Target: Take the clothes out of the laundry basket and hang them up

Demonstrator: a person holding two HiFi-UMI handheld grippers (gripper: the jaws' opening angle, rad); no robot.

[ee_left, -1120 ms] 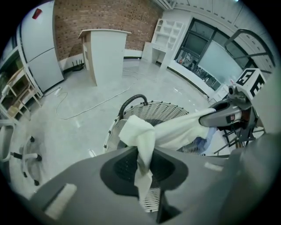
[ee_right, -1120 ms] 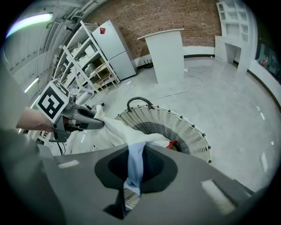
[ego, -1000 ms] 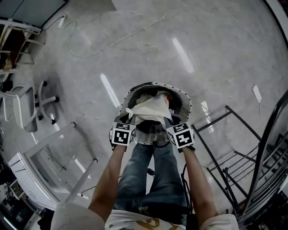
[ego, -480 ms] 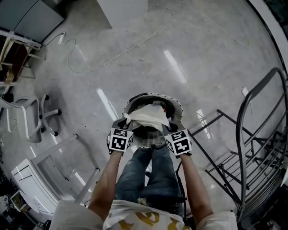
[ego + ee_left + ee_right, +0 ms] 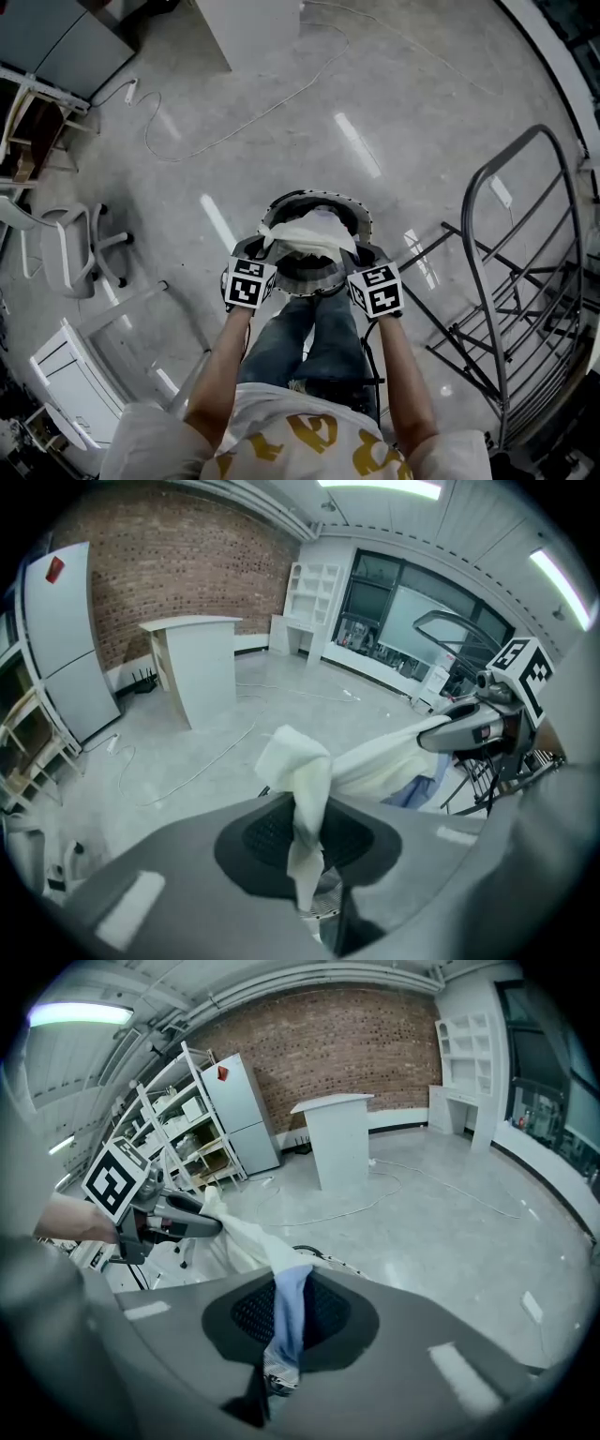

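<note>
A cream-white garment [image 5: 309, 234] is stretched between my two grippers above the round mesh laundry basket [image 5: 366, 217], which stands on the floor before the person's legs. My left gripper [image 5: 266, 247] is shut on the garment's left end; a white fold [image 5: 298, 789] bunches up between its jaws. My right gripper [image 5: 360, 253] is shut on the other end, where a bluish fold [image 5: 289, 1302] hangs between the jaws. Each gripper view shows the other one: the right gripper [image 5: 469, 733] and the left gripper [image 5: 178, 1224]. More clothes lie hidden under the garment.
A dark metal drying rack [image 5: 511, 281] stands at the right, close to my right arm. An office chair [image 5: 70, 244] and a white frame [image 5: 70, 361] are at the left. A cable [image 5: 234, 117] trails over the grey floor towards a white counter [image 5: 248, 28].
Both grippers have risen together with the white garment held between them. The basket looks smaller and farther below, and more of the drying rack has come into view.
</note>
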